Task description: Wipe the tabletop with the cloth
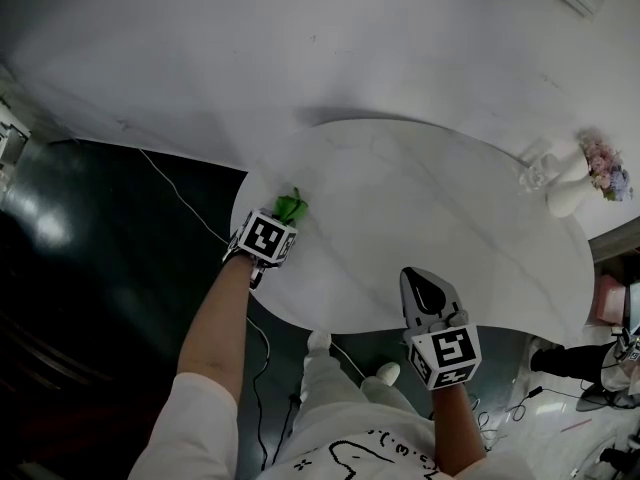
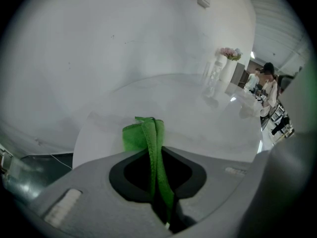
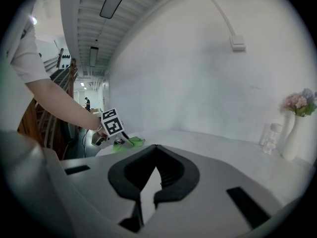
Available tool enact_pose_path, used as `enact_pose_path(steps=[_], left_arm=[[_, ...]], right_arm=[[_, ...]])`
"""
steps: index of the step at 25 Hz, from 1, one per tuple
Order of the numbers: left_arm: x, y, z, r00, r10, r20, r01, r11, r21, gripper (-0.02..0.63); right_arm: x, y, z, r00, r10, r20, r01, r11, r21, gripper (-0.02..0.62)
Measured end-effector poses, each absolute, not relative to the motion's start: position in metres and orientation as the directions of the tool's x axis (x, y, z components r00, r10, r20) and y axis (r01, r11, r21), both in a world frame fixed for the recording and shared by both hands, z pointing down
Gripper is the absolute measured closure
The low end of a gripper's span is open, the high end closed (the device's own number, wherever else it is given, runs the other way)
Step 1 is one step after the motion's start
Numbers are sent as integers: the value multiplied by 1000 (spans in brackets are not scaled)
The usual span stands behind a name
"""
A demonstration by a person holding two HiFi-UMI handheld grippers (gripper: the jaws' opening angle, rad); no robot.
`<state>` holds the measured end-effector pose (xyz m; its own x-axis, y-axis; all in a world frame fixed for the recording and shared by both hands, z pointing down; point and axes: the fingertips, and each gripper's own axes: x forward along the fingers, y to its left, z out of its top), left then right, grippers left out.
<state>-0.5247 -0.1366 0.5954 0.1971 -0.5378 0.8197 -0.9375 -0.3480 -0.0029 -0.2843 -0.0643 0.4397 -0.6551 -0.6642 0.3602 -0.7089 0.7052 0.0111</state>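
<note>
My left gripper [image 1: 283, 223] is clamped on a folded green microfibre cloth [image 1: 292, 206], held at the left rim of the white, marble-look oval tabletop [image 1: 420, 198]. My right gripper [image 1: 425, 286] hangs over the near rim, jaws together on nothing.

Risks: only a thin fold sits between the left jaws, so drag on the surface may pull it free, or the cloth may slide off the rim. A wide sweep could tip the white vase of flowers [image 1: 568, 193] at the far right.

Writing: none legible. The cubes carry only black-and-white square markers.
</note>
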Motion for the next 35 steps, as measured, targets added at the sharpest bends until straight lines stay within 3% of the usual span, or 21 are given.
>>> enact_pose_path(steps=[35], left_arm=[[-422, -79, 604, 123, -515, 848, -950, -309, -50, 557]], right_arm=[[-174, -40, 450, -709, -608, 357, -663, 747, -44, 595]])
